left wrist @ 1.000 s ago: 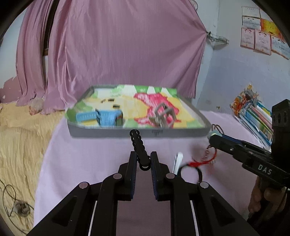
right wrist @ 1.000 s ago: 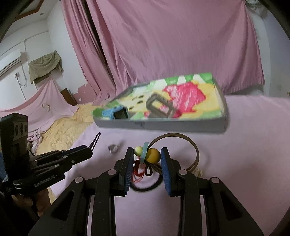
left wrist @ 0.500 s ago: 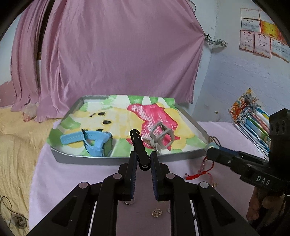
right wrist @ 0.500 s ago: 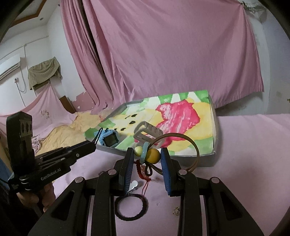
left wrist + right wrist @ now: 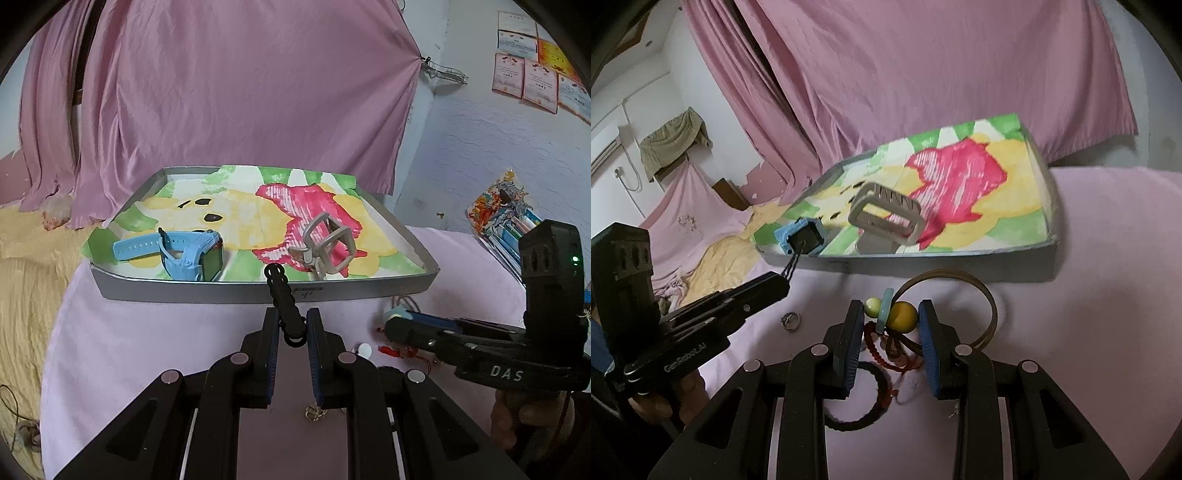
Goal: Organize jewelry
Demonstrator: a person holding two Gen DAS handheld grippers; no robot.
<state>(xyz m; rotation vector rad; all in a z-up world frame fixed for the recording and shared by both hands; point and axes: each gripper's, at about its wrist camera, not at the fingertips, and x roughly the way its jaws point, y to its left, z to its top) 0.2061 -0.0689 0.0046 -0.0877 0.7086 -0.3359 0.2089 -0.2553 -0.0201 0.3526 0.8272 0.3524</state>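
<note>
Tray [image 5: 258,293] looms nearer than before; left tool [image 5: 291,326] clamps black bracelet [image 5: 282,291], right tool [image 5: 890,321] clamps beads [image 5: 903,312]

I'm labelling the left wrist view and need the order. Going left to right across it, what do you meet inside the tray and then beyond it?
Blue watch → grey watch → tray's right rim → right hand-held gripper → stack of colourful books.

Tray's [image 5: 207,291] raised front wall ahead

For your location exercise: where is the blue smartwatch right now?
In the left wrist view, the blue smartwatch lies inside the shallow grey tray, at its near-left corner, left of the grey plastic buckle-like piece.
</note>
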